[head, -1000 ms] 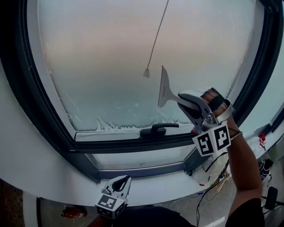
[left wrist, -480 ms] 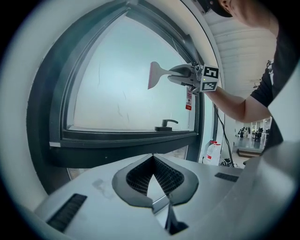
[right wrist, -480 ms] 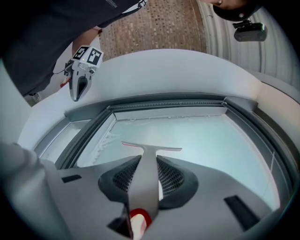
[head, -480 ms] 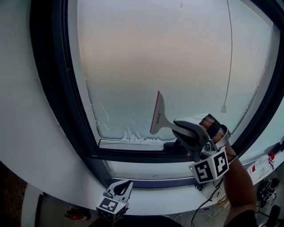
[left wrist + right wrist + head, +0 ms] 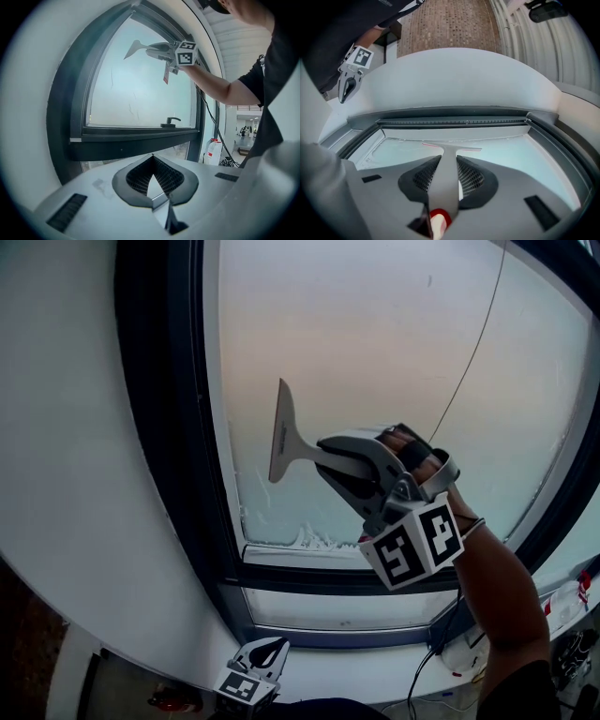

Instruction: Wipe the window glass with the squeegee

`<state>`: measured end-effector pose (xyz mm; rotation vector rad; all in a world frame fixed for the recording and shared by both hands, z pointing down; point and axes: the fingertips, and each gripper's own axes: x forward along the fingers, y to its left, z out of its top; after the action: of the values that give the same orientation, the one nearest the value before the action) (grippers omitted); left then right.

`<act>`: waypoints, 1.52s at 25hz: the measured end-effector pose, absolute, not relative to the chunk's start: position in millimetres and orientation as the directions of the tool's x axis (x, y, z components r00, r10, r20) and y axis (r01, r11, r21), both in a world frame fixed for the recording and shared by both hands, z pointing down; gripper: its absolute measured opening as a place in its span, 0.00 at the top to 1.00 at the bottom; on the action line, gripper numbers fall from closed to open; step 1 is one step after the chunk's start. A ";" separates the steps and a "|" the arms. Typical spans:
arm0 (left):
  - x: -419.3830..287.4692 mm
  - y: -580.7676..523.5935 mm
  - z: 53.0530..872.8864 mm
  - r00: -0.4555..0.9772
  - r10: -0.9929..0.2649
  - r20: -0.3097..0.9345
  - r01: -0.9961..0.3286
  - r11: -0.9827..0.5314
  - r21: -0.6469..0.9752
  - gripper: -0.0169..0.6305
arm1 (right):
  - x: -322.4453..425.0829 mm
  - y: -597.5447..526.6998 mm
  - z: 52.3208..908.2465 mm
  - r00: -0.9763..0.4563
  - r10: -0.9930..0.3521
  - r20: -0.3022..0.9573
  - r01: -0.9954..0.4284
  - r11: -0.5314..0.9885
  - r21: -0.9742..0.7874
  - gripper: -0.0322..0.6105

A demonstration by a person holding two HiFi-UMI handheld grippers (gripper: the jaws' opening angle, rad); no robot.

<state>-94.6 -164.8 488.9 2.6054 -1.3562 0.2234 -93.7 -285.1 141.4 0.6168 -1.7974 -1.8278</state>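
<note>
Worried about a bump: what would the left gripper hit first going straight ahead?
Probably the dark bottom rail, just under the glass; nothing shows between, though depth is unclear.

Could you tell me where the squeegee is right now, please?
In the head view, the squeegee is clamped in the right hand-held gripper, its blade at the glass, near the window's left frame.

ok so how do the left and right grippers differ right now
The right gripper is shut on the squeegee by its handle; the left gripper has its jaws shut on nothing. The right gripper is raised in front of the window glass; the left gripper hangs low, below the window frame. Both carry a marker cube.
</note>
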 end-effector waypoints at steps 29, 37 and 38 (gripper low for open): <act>-122.4 -169.3 479.7 0.557 -0.812 0.171 -0.830 -0.544 0.121 0.97 | -156.2 -324.3 102.4 -0.747 -0.664 0.033 0.136 -0.104 0.985 0.81; -96.3 -178.3 472.3 0.597 -0.785 0.167 -0.802 -0.588 0.105 0.97 | -111.6 -324.6 99.4 -0.723 -0.690 0.034 0.131 -0.088 0.988 0.81; -92.7 -179.5 470.8 0.601 -0.782 0.166 -0.799 -0.593 0.102 0.97 | -105.4 -324.7 98.9 -0.720 -0.693 0.035 0.131 -0.086 0.988 0.81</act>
<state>-92.7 -179.5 470.8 2.6599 -1.3237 0.1541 -105.4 -324.7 98.9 0.6147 -1.6193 -1.8628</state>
